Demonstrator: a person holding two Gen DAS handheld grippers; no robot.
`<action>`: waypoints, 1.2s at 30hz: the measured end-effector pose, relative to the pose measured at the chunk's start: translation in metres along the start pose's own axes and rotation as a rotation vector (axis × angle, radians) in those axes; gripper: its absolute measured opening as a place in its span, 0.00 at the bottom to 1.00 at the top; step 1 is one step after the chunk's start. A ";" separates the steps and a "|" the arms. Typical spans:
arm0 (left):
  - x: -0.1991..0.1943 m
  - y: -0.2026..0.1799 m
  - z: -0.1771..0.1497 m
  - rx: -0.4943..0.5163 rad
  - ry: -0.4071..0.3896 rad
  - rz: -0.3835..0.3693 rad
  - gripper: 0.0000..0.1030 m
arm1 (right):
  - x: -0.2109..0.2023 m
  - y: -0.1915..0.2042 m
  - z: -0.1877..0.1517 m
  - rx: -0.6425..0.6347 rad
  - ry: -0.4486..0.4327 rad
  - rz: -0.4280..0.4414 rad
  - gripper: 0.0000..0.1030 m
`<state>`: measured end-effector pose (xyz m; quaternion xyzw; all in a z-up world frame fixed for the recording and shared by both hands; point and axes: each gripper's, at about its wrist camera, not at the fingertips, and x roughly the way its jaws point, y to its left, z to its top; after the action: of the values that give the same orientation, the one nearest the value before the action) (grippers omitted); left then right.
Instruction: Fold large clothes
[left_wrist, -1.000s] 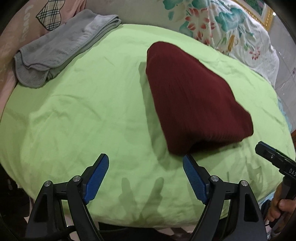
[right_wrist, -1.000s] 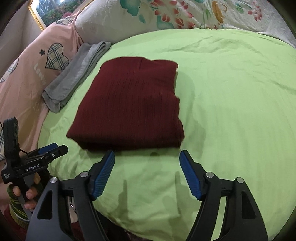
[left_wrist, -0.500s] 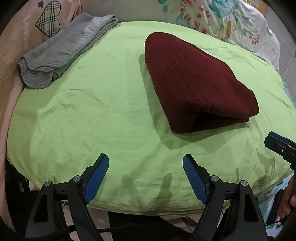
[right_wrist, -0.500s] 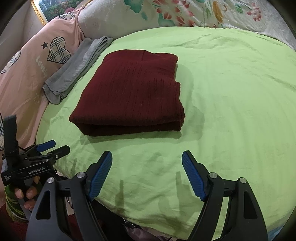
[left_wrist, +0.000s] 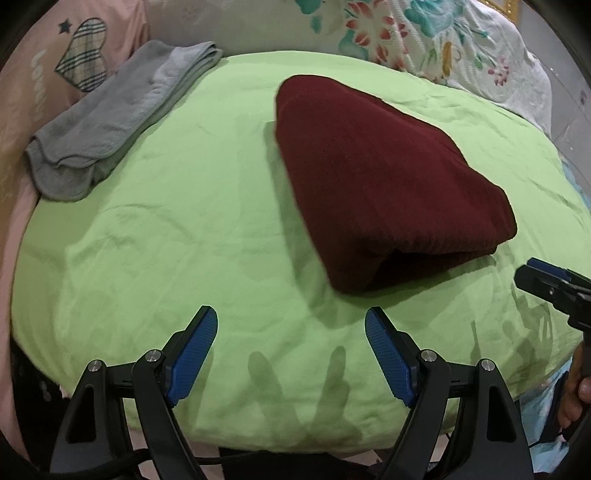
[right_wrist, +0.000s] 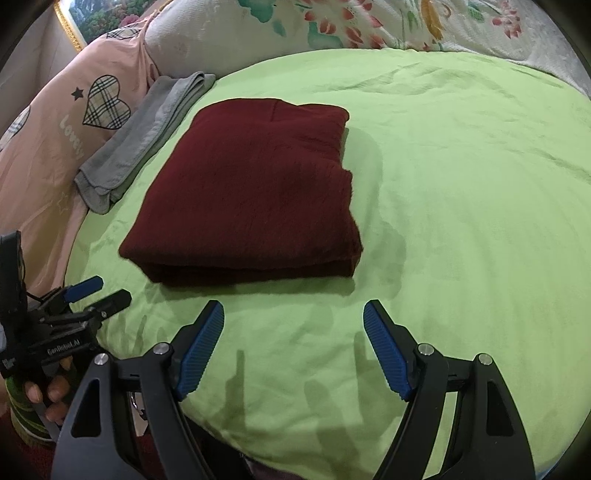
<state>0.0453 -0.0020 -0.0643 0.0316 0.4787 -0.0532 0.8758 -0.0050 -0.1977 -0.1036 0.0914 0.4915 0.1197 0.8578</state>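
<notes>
A dark red knitted garment (left_wrist: 380, 184) lies folded into a thick rectangle on the green sheet (left_wrist: 184, 240). My left gripper (left_wrist: 290, 310) hovers open over bare sheet, short of the garment's near corner, nothing between its blue pads. In the right wrist view the same garment (right_wrist: 251, 199) lies just beyond my right gripper (right_wrist: 293, 303), which is open and empty. The left gripper (right_wrist: 110, 290) shows at the left edge, held by a hand. The right gripper (left_wrist: 532, 271) pokes in from the right of the left wrist view.
A folded grey cloth (left_wrist: 110, 122) lies at the sheet's far left edge, against pink bedding with a plaid heart (left_wrist: 44, 74). A floral pillow (left_wrist: 406, 37) runs along the back. The green sheet (right_wrist: 461, 184) stretches wide to the right of the garment. The bed's front edge is under both grippers.
Both grippers have drawn back a little from the garment's near edge, so more green sheet shows in front of the fingers. The garment itself has not moved.
</notes>
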 end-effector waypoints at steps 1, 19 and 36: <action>0.004 -0.002 0.002 0.003 0.000 -0.005 0.80 | 0.002 -0.001 0.002 0.008 -0.001 0.003 0.76; 0.027 -0.019 0.014 0.009 -0.083 -0.069 0.21 | 0.035 -0.041 0.027 0.265 -0.037 0.161 0.76; 0.026 -0.019 0.014 0.034 -0.057 -0.103 0.14 | 0.020 -0.042 0.039 0.166 -0.081 0.077 0.10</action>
<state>0.0682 -0.0237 -0.0786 0.0203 0.4534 -0.1075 0.8845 0.0435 -0.2329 -0.1120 0.1856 0.4607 0.1075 0.8612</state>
